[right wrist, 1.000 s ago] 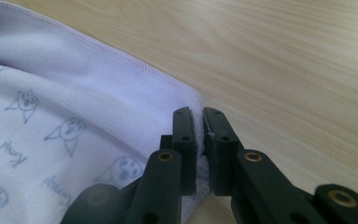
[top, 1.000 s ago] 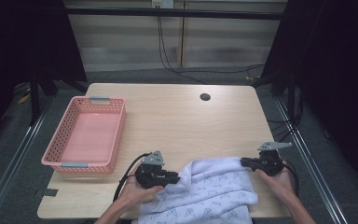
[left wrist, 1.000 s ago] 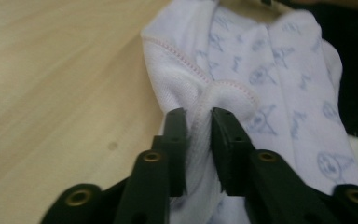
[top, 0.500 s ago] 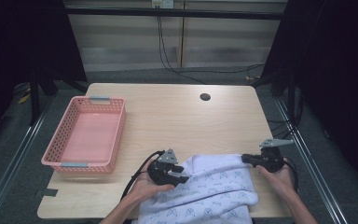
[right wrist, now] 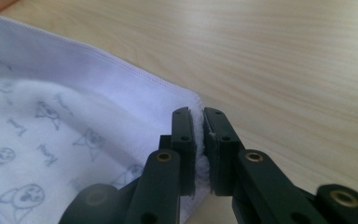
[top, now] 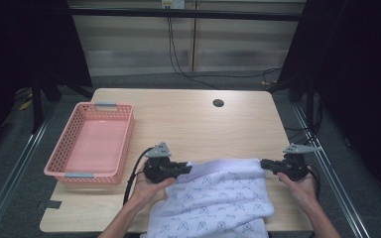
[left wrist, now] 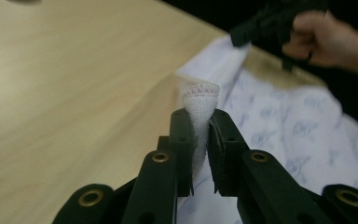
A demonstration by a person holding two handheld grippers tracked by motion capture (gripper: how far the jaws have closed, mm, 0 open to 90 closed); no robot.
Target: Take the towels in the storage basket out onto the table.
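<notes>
- While the desk (top: 188, 119) carries everything, its near edge bears the white printed cloth (top: 218, 198), which hangs over that edge.
- At the desk's left side sits a pink basket (top: 92, 144), well apart from the cloth.
- On the cloth's far left corner the left tool (top: 186, 168) has just been closing; its jaws pinch a bunched fold (left wrist: 199, 100).
- On the cloth's far right corner the right tool (top: 267, 163) is pressed together on the hem (right wrist: 196, 126).
</notes>
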